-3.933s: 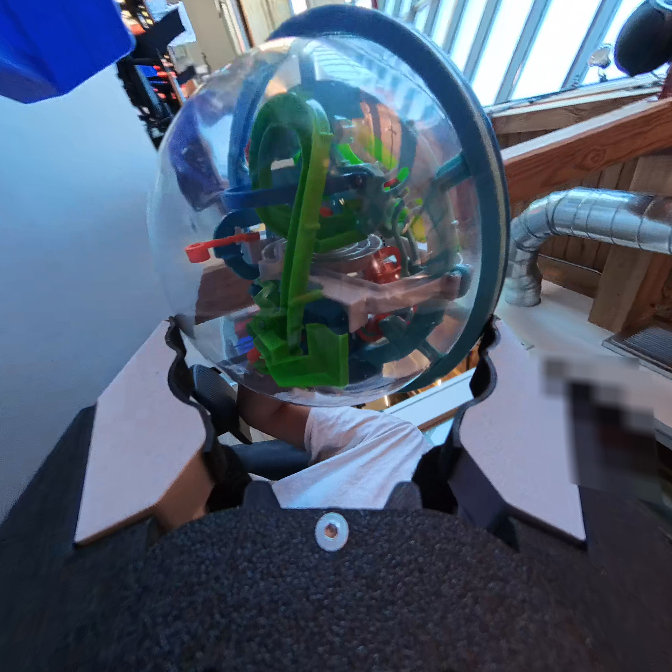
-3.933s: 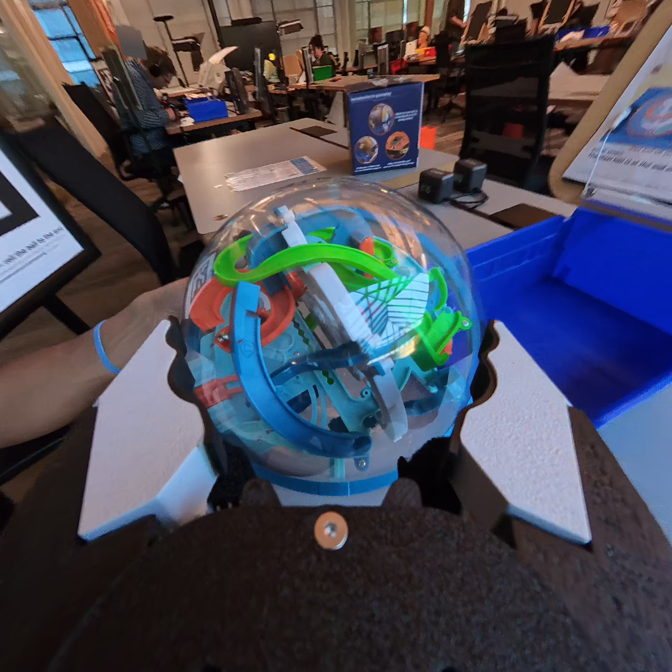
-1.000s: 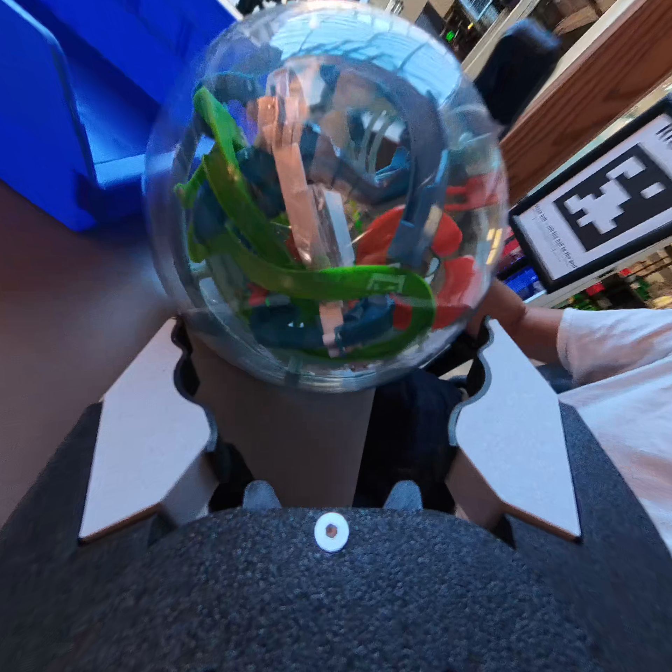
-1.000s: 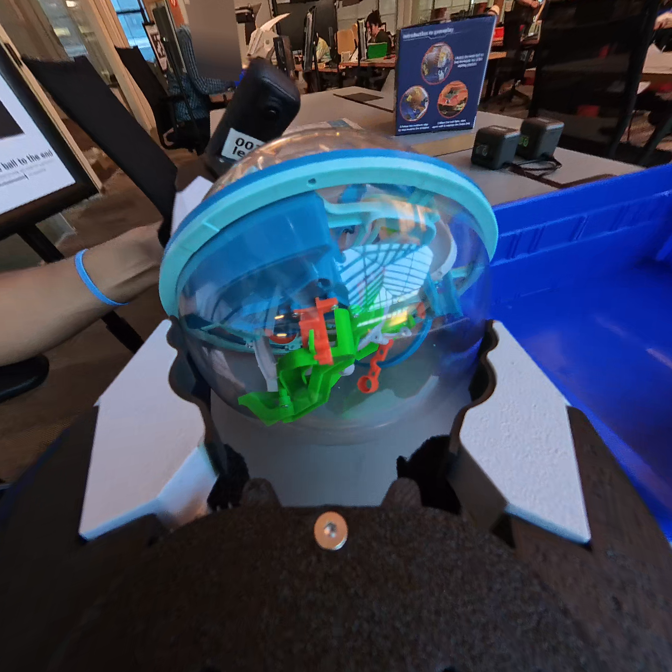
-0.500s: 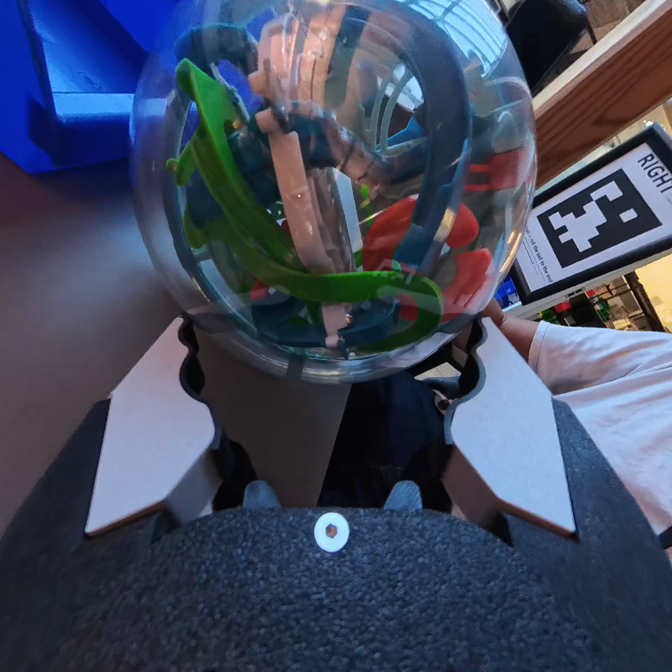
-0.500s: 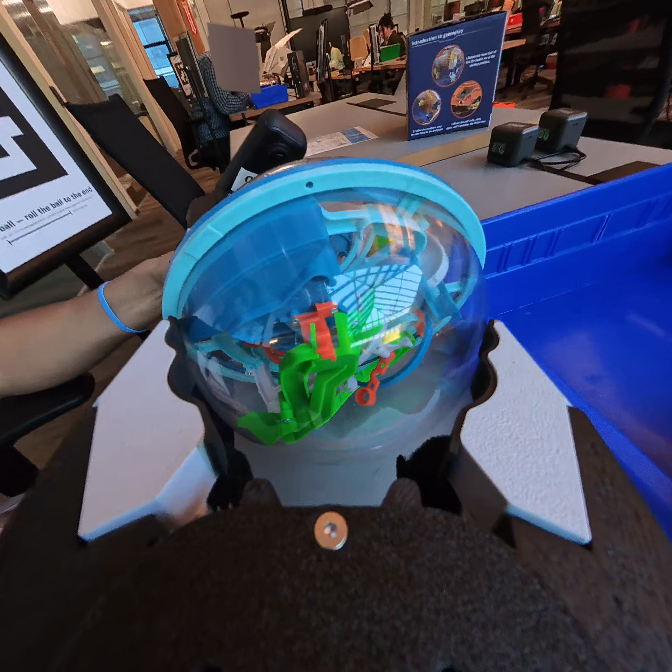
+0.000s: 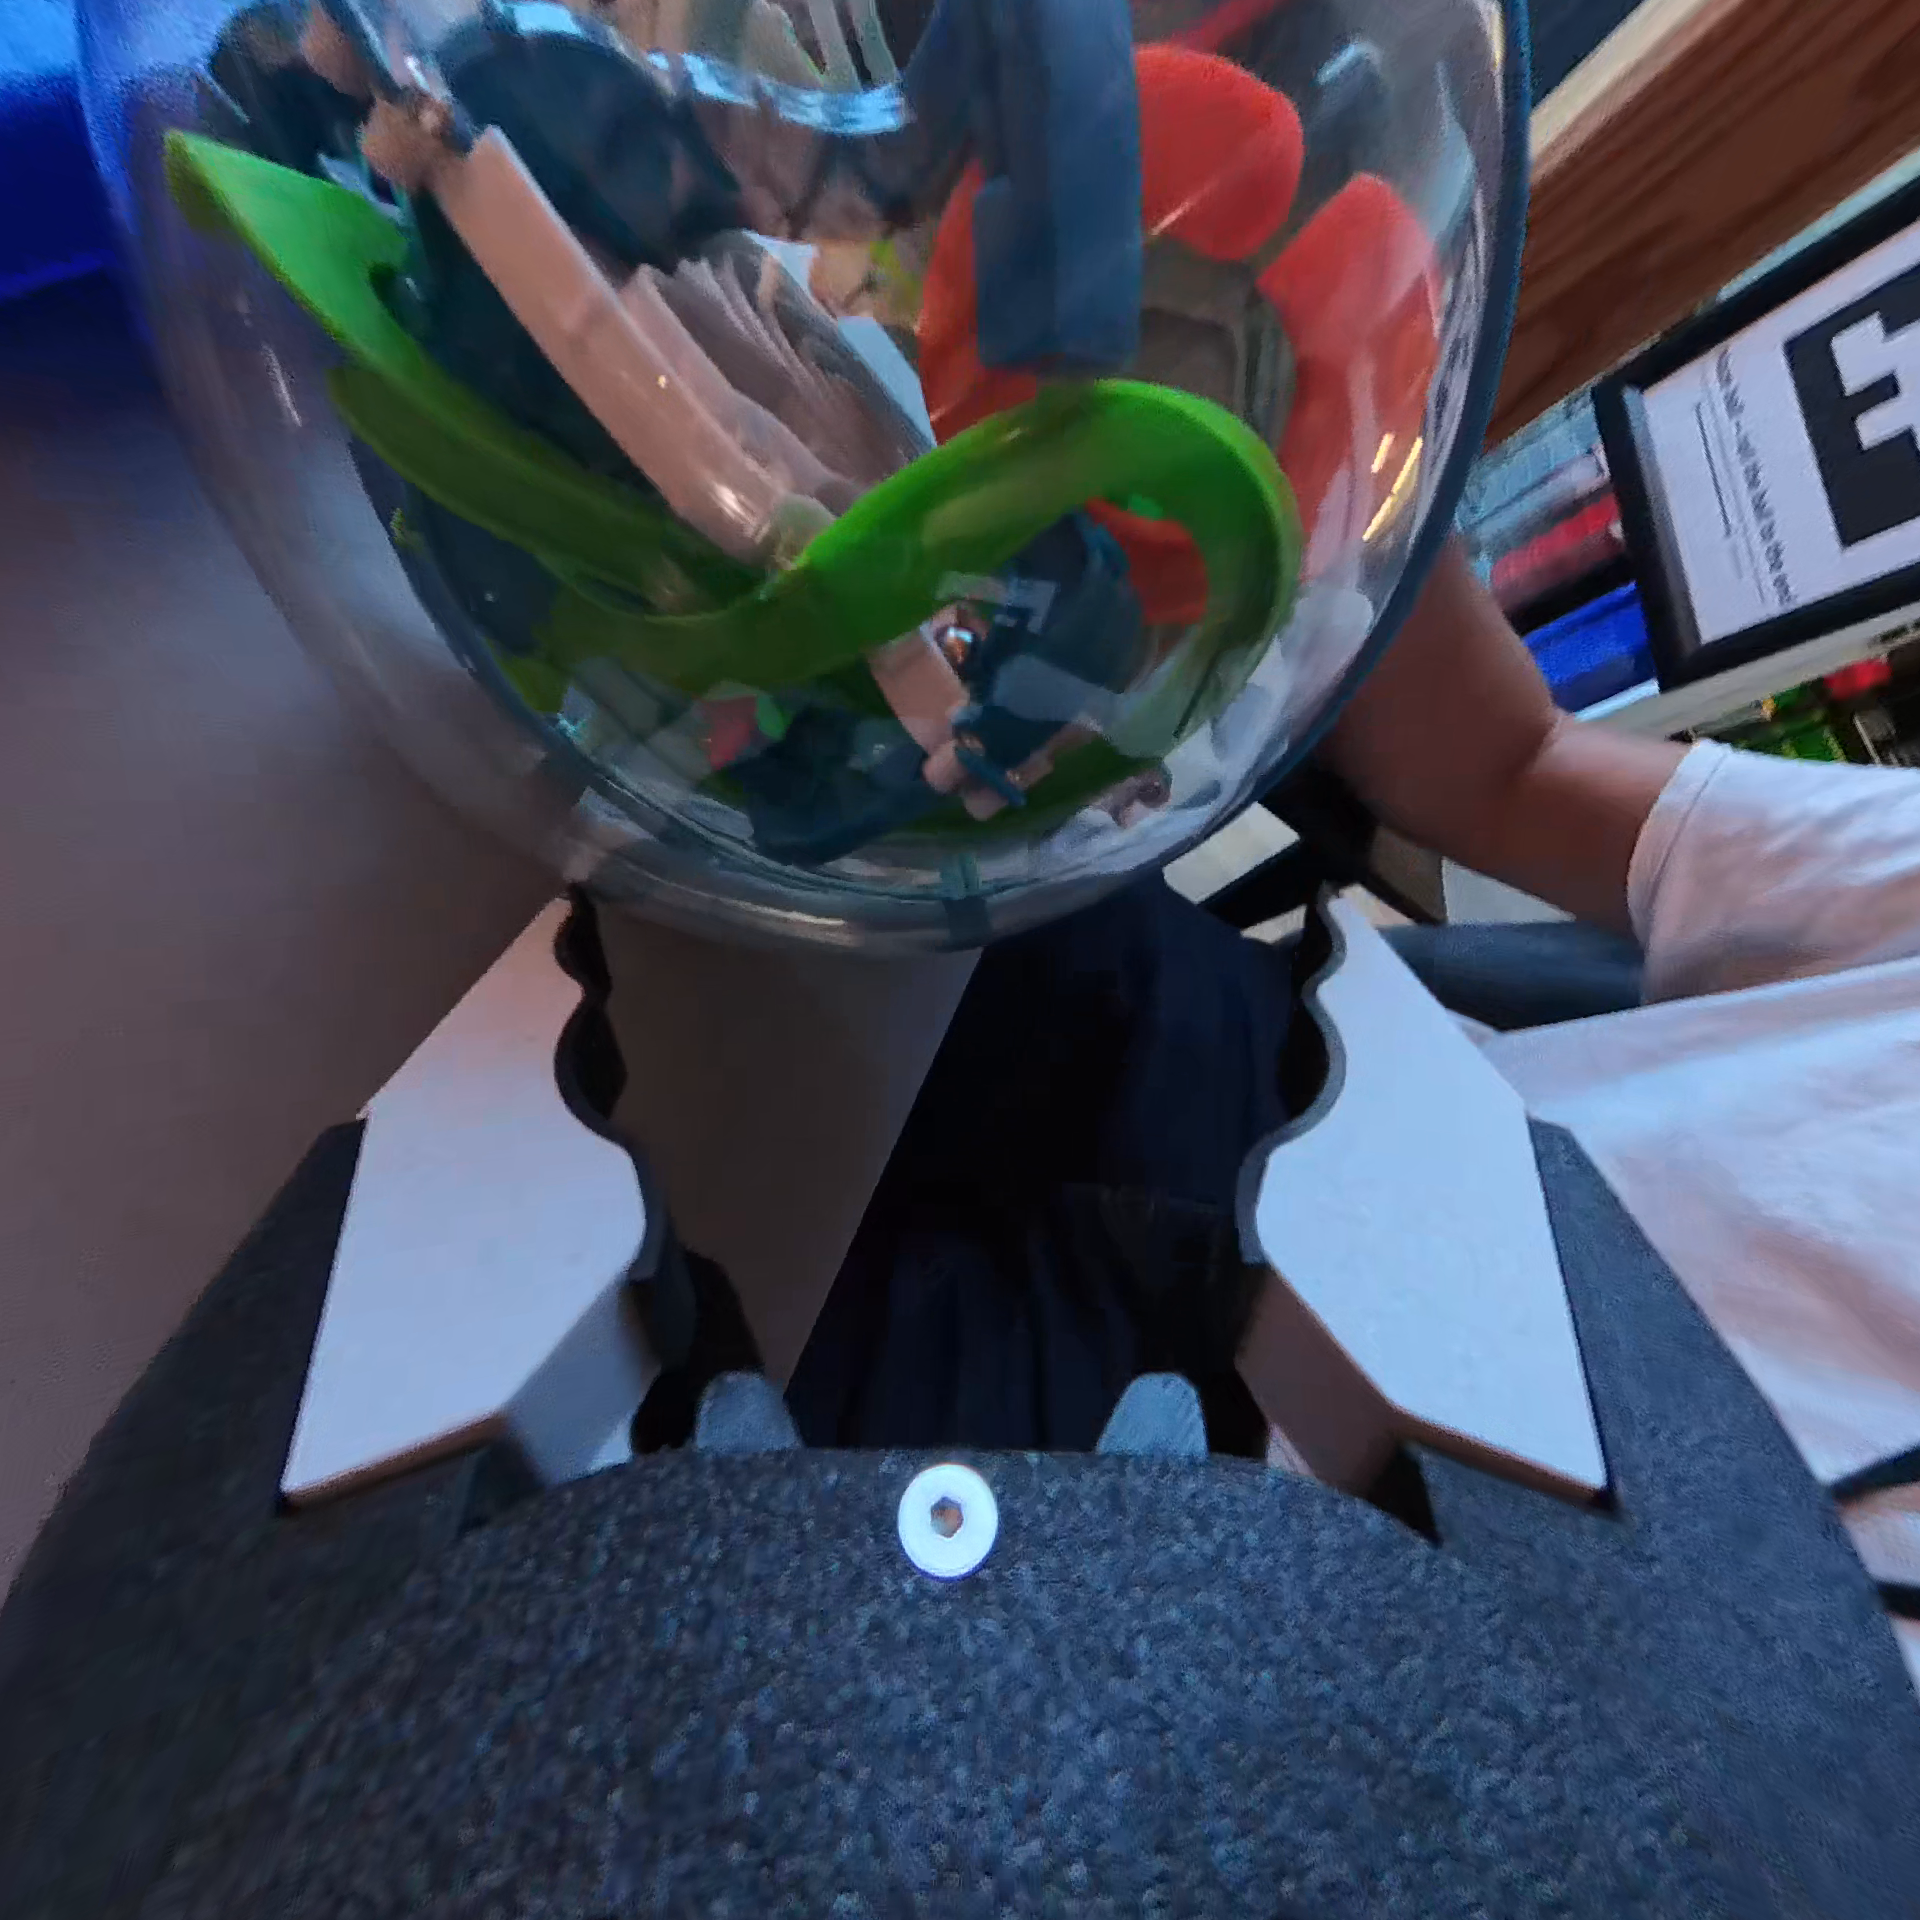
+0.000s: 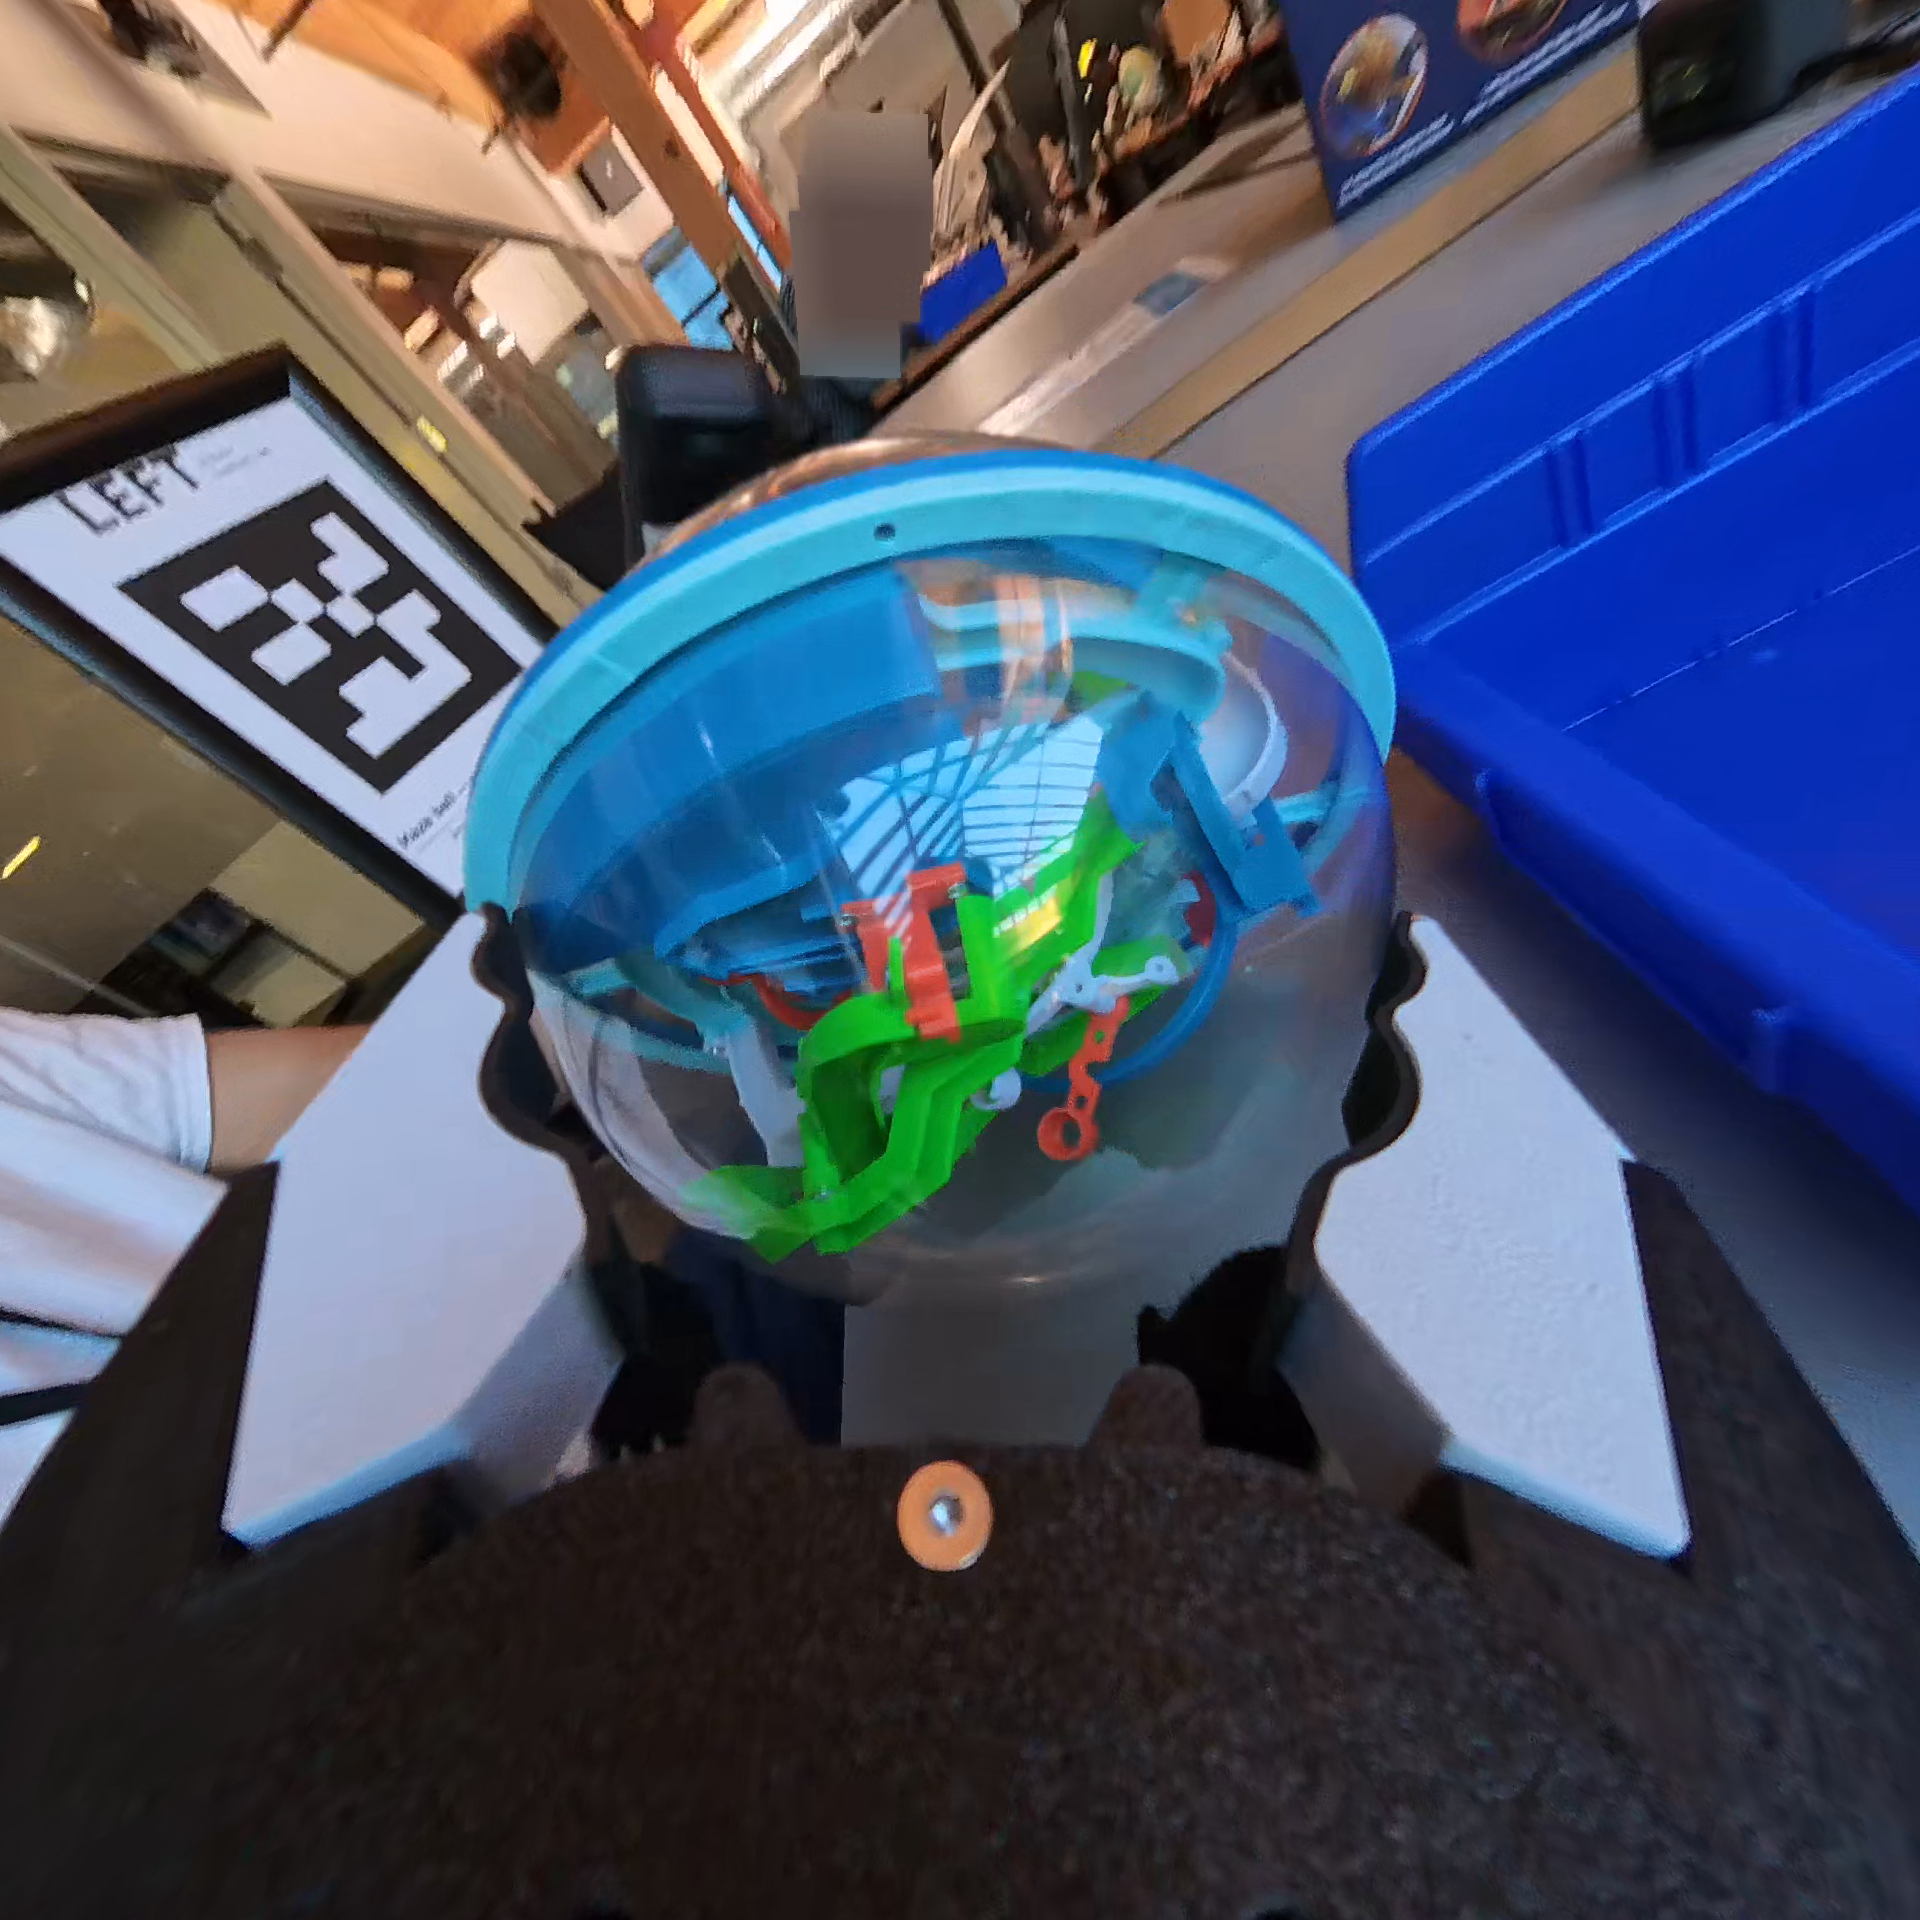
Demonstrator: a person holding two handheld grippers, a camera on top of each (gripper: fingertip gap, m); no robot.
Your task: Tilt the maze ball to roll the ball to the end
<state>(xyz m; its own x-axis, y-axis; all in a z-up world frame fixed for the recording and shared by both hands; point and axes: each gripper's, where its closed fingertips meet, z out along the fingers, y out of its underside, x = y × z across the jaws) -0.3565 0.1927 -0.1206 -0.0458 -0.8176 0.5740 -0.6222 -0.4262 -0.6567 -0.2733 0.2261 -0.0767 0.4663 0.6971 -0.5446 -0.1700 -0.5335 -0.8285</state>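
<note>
The maze ball (image 8: 935, 883) is a clear sphere with a light-blue ring across its top and green, orange, blue and white tracks inside. My right gripper (image 8: 945, 935) is shut on it, a finger on each side of its lower half. In the left wrist view the maze ball (image 7: 810, 468) fills the top and is blurred. My left gripper (image 7: 951, 920) holds it by the fingertips against its lower curve. A small shiny bead (image 7: 951, 642) sits under the green track. The left gripper's black body (image 8: 691, 436) shows behind the ball.
A blue bin (image 8: 1662, 675) stands on the grey table to the right and shows at the upper left of the left wrist view (image 7: 42, 156). A black-and-white marker board (image 8: 291, 623) stands to the left. A person's arm (image 7: 1455, 748) and white sleeve (image 8: 94, 1091) are close by.
The ball has rolled over, its blue ring going from bottom to top in the right view. It has come nearer and higher in the left view. The right view has swung left.
</note>
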